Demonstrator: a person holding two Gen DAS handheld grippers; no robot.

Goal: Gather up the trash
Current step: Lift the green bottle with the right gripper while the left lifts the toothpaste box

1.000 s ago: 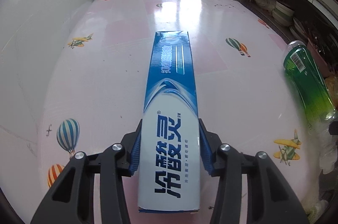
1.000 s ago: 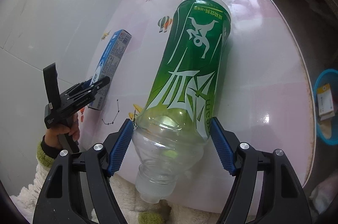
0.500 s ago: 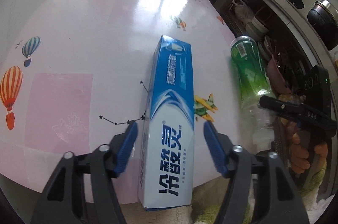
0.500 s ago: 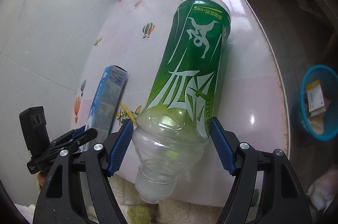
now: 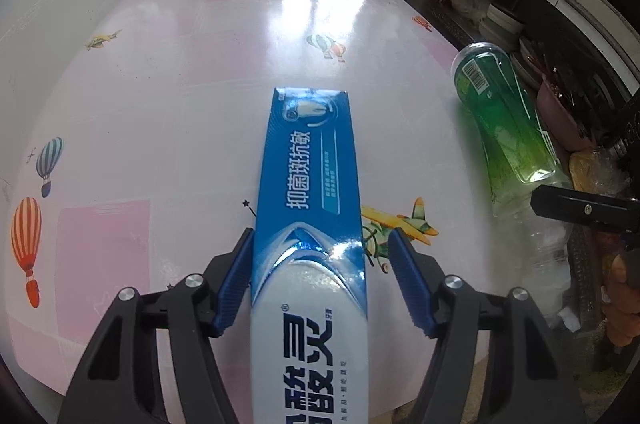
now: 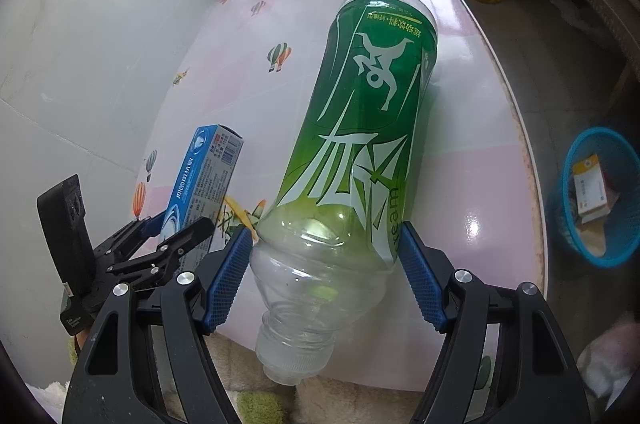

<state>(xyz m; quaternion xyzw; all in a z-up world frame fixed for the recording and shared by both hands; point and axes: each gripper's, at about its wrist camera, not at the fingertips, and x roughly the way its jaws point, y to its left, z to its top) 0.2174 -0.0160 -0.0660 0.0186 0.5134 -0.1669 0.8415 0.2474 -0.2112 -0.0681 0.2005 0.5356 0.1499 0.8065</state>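
left tongs [image 5: 322, 252] closing around the toothpaste box [image 5: 310, 184], gap at the right pad. right tongs [image 6: 326, 244] clamped on the green bottle [image 6: 360, 144], base toward 12 o'clock over the counter [image 6: 480, 152]. blue basket [image 6: 600, 200] at 3 o'clock.

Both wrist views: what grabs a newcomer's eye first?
The green bottle, gripped at its clear shoulder by the right gripper, neck toward the camera. Next, the blue toothpaste box between the closing jaws of the left gripper, right pad clear of it. A blue basket sits beyond the table edge.
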